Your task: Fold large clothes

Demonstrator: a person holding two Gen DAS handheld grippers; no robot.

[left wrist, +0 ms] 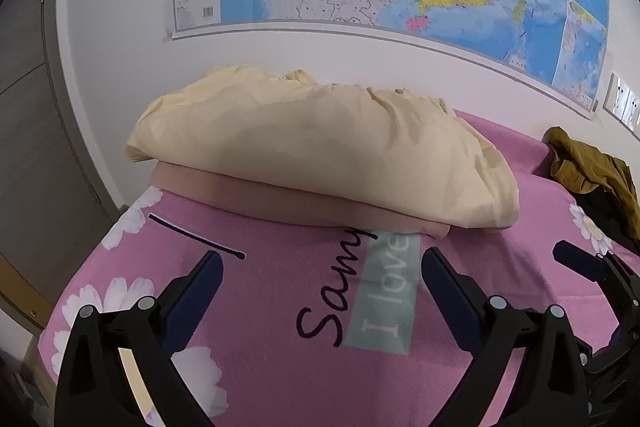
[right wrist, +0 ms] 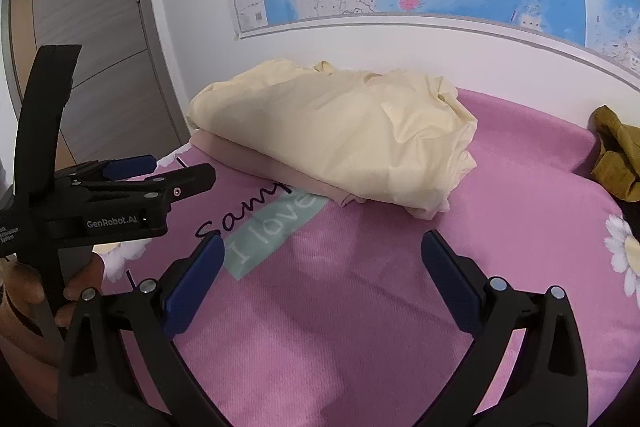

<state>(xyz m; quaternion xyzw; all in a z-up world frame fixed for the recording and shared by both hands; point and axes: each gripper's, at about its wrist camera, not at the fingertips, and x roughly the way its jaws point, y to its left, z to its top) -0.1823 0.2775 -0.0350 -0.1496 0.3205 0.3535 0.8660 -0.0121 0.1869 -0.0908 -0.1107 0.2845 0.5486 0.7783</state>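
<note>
Both grippers, left (left wrist: 322,259) & right (right wrist: 322,247), gaping empty; yellow garment (right wrist: 340,131) soft/floppy, so pinch its hem corners.

Cream garment (left wrist: 320,151), pink daisy-print bedsheet (left wrist: 280,367)

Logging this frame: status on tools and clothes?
Left tool open, empty; right tool open, empty. Cream garment folded atop pink garment on bedspread. Mustard garment unfolded, far right.
</note>
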